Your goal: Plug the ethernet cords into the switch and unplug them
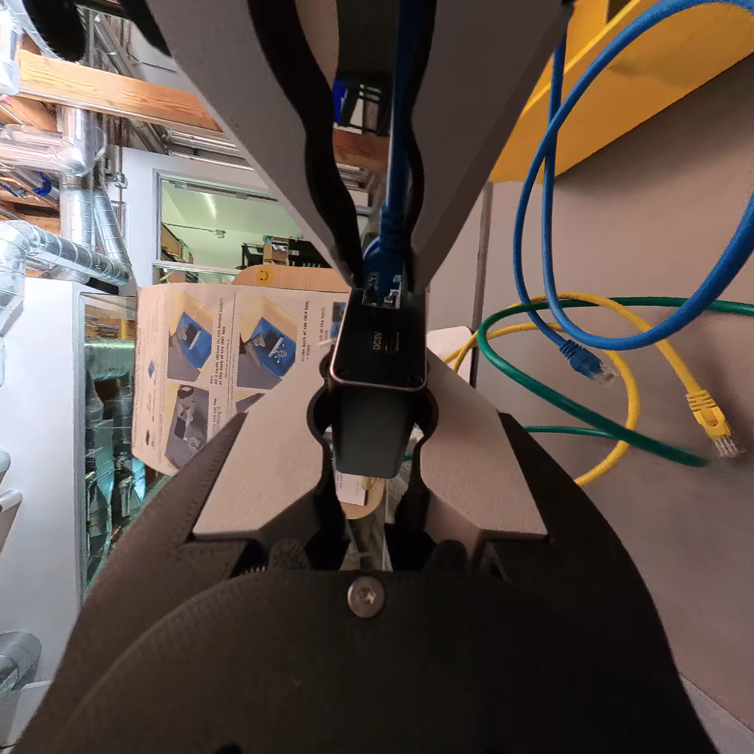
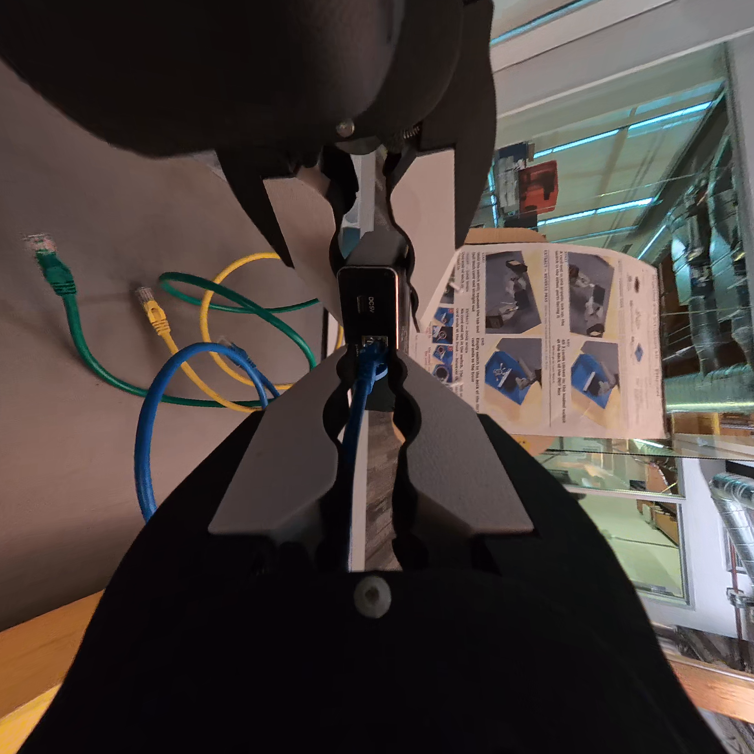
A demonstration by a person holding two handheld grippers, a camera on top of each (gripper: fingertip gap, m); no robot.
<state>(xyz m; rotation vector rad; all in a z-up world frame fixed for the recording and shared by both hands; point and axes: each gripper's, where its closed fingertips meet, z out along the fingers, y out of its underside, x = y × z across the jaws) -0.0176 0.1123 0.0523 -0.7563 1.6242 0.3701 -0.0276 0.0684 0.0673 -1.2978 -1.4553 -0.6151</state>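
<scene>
The black switch point(image 1: 377, 391) was held in the air between the two tools, lifted off the grey worktop point(image 1: 612, 253). The left tool point(image 1: 377, 412) was closed on the switch's body, its grey fingers point(image 1: 281, 461) pressing the narrow sides of the case. At the switch's far end, the blue cord point(image 1: 387, 228) met a port with its plug at the opening; whether it was fully seated could not be told. The right tool point(image 2: 369, 367) faced the left one head-on and was closed on that blue cord just behind the plug, with the cord running back between its fingers point(image 2: 293, 449). The right wrist view showed the same cord looping out to the left over the worktop, its other plug point(image 1: 585, 363) lying loose.

Near that loop lay a yellow cord point(image 1: 708, 420) and a green cord point(image 2: 61, 277), both coiled and crossing each other on the worktop, with their plugs free and apart from the switch. A yellow-orange edge point(image 1: 612, 81) bordered the worktop. Behind the switch stood a printed instruction sheet point(image 2: 571, 338) with photographs on it, mounted on a board. Farther back were a window point(image 1: 228, 220) and silver ducting point(image 1: 81, 245).
</scene>
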